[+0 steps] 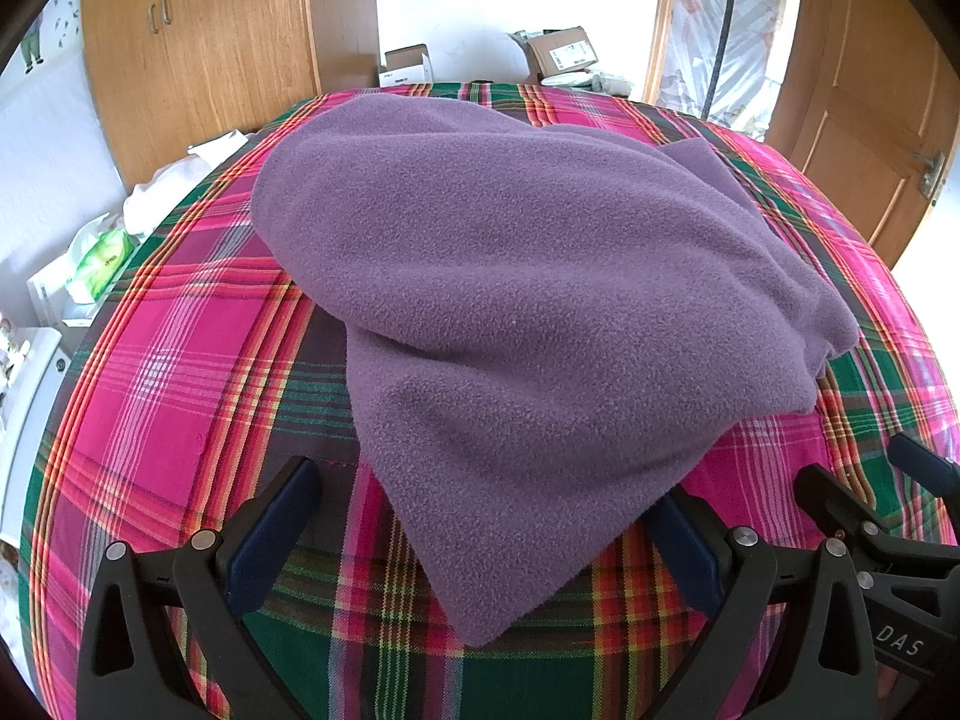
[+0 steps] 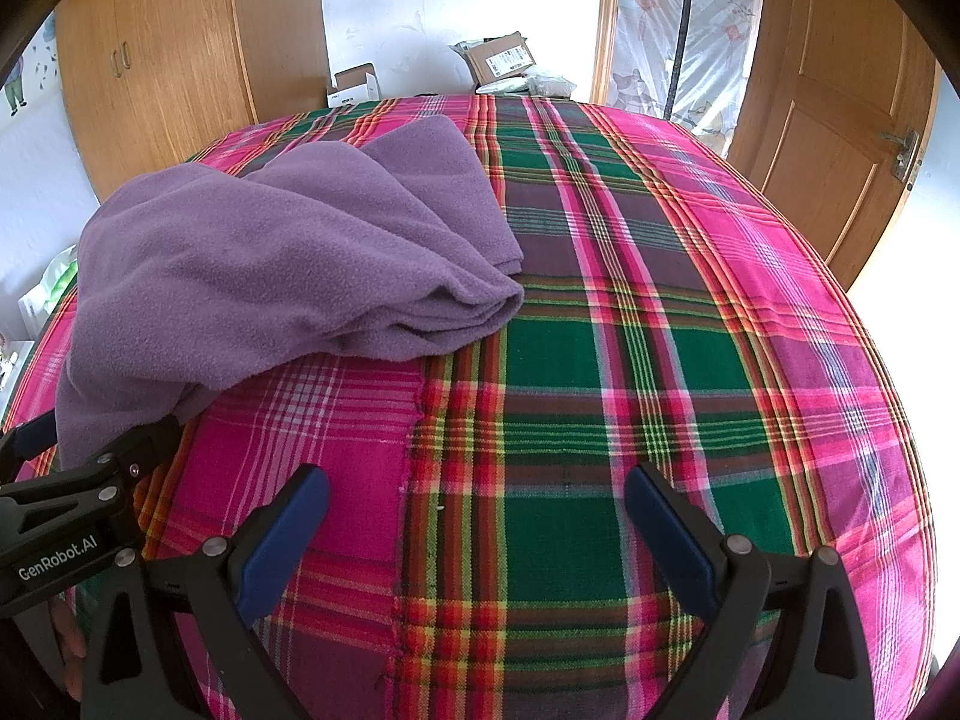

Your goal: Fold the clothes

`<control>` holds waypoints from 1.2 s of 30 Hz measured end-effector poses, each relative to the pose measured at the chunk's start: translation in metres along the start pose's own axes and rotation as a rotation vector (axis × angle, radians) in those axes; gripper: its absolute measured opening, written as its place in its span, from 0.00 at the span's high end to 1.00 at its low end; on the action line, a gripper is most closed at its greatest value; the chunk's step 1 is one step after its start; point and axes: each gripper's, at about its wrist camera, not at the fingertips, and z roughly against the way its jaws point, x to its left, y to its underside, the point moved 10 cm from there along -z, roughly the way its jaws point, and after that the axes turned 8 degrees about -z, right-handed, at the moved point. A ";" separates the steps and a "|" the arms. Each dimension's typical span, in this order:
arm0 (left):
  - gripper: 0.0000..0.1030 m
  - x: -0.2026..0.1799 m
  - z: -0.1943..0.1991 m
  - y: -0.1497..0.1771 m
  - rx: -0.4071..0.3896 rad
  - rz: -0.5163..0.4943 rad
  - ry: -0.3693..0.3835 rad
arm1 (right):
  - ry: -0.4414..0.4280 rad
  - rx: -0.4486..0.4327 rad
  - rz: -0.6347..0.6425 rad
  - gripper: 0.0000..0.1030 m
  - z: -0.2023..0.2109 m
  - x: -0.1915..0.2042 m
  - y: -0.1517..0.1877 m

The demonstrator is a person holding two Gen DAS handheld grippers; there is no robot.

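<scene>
Clearly the purple fleece lies bunched on the plaid bed, its near corner pointing at 6 o'clock between the spread left gripper; the right gripper, also agape, sees it at 10 o'clock.

Matt, napped purple fleece garment; woven plaid cotton-like bedspread; smooth varnished wooden wardrobe; matt black plastic claws.

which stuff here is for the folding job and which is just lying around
For the job:
purple fleece garment
left tool, open
right tool, open
pink and green plaid bedcover as work surface

Just lying about:
brown cardboard box
small white open box
green and white packet
</scene>
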 end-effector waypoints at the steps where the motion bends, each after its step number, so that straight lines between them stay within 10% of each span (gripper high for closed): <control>1: 0.01 0.000 0.000 0.000 0.000 0.000 0.000 | 0.000 0.000 0.000 0.02 0.000 0.000 0.000; 36: 0.01 0.001 0.001 0.001 0.000 0.001 -0.008 | -0.069 0.009 0.100 0.02 -0.006 0.004 -0.008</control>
